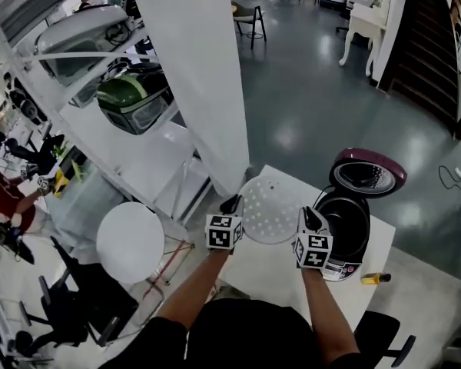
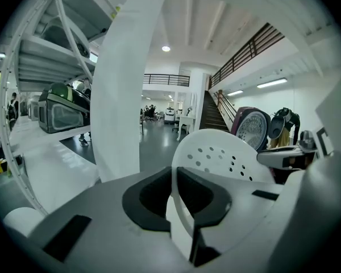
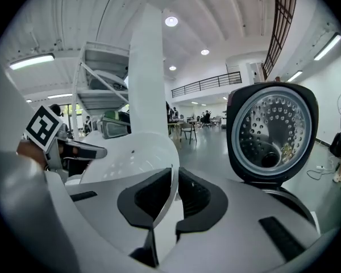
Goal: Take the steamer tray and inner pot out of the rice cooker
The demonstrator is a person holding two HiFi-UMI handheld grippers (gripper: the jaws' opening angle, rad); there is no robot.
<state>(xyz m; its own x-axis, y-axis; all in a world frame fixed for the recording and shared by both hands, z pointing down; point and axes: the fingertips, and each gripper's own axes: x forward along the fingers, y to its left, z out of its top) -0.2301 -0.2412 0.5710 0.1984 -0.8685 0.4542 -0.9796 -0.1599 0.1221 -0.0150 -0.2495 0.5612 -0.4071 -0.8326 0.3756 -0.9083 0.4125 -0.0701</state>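
Head view: steamer tray (image 1: 270,208) between grippers. Left gripper (image 1: 233,204) and right gripper (image 1: 305,215) each clamped on opposite rim, likely for balance. Open rice cooker (image 1: 352,261) just right of right gripper, inner pot (image 1: 344,220) apparently not yet removed.

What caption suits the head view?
Left gripper and right gripper clamp the white perforated steamer tray beside the open maroon rice cooker.

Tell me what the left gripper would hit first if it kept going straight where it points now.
Probably the white pillar, just left of dead ahead; depth is hard to judge. The left gripper is shut on the steamer tray, which would travel with it.
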